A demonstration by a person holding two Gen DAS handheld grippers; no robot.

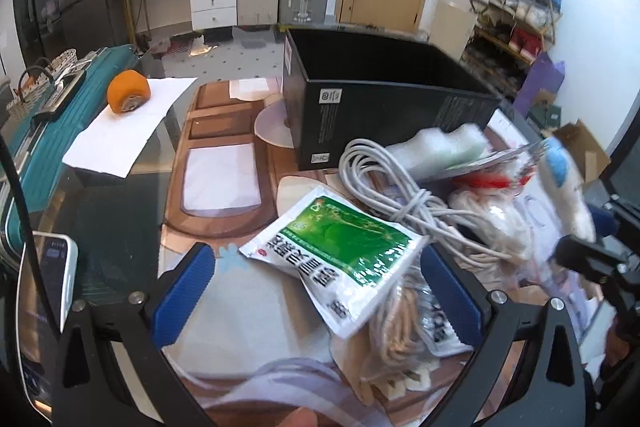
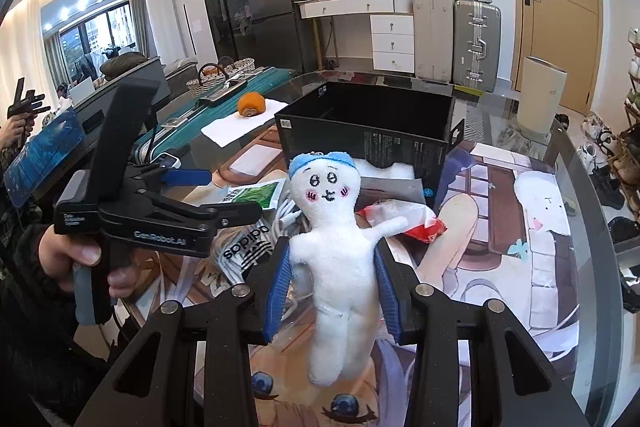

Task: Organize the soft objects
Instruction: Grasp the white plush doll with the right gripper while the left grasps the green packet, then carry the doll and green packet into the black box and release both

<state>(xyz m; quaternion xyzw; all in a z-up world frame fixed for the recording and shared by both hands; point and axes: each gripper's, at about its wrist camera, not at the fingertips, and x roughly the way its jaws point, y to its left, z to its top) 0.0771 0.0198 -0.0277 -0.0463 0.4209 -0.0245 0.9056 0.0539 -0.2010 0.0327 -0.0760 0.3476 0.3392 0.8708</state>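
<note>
My right gripper (image 2: 334,263) is shut on a white plush doll (image 2: 338,247) with a blue cap and holds it upright above the table, in front of the open black box (image 2: 368,131). The doll shows blurred in the left wrist view (image 1: 568,187). My left gripper (image 1: 316,283) is open over a green and white sachet (image 1: 340,247). Beside the sachet lie a coiled white cable (image 1: 400,191), a bundle of beige cord (image 1: 396,331), white foam (image 1: 436,143) and a red and white packet (image 2: 404,219). The left gripper also shows in the right wrist view (image 2: 192,187).
The glass table (image 2: 500,235) covers a cartoon print. An orange object (image 1: 128,91) sits on white paper (image 1: 120,131) at the far left, next to a teal suitcase (image 1: 52,131). A phone (image 1: 44,291) lies at the left edge. An adidas bag (image 2: 244,251) lies near the cable.
</note>
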